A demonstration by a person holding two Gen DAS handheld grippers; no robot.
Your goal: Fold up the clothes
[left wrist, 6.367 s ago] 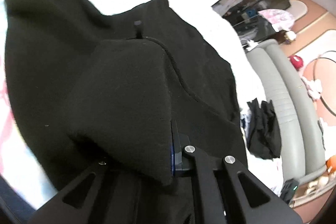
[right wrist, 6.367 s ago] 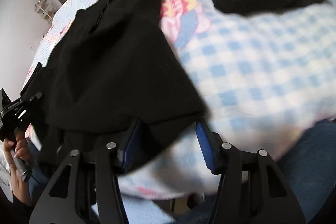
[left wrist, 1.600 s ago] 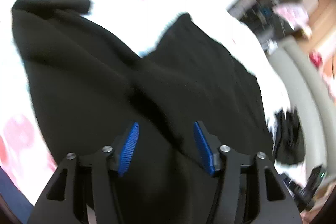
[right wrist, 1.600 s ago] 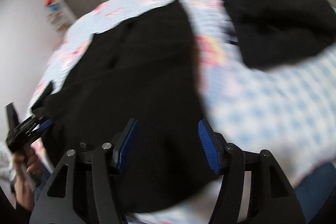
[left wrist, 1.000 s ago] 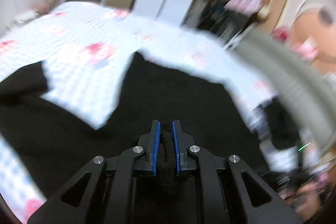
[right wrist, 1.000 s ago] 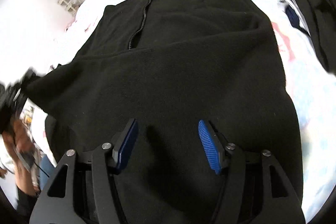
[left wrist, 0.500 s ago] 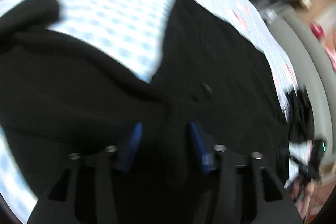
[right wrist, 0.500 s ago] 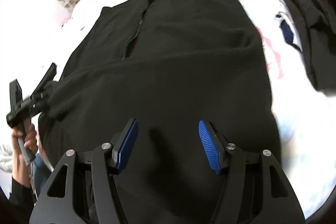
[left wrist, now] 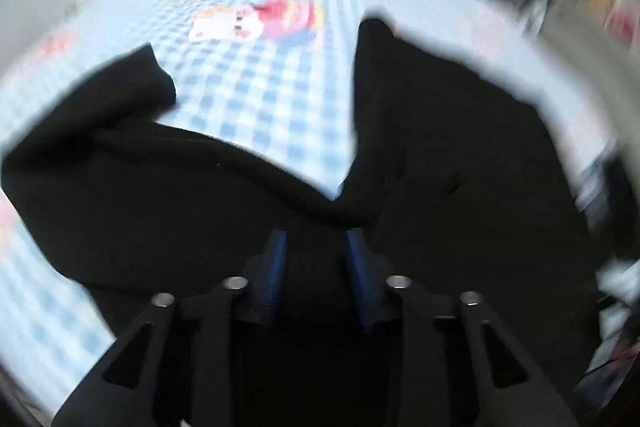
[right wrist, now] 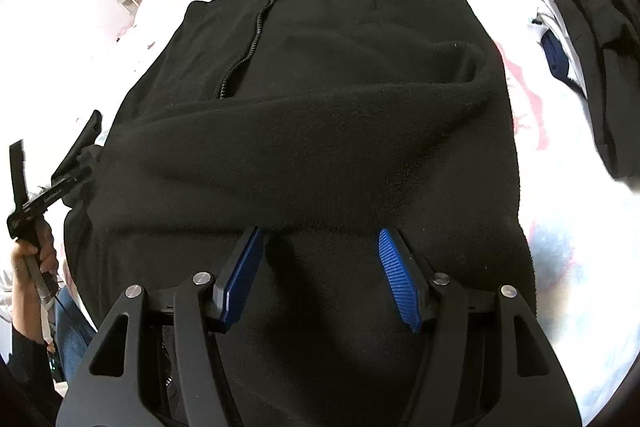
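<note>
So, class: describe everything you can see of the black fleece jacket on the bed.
The black fleece jacket is soft, fuzzy fabric with a front zipper running up its middle. It lies spread flat on the blue checked bedsheet, with one sleeve folded across the body in a thick roll. The right tongs stand open just above it. The left tongs are opening, with a bunch of fleece between them.

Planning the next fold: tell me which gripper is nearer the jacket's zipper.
Right. The right gripper hovers below the zipper, over the folded sleeve; the left gripper is off the jacket's side edge.
</note>
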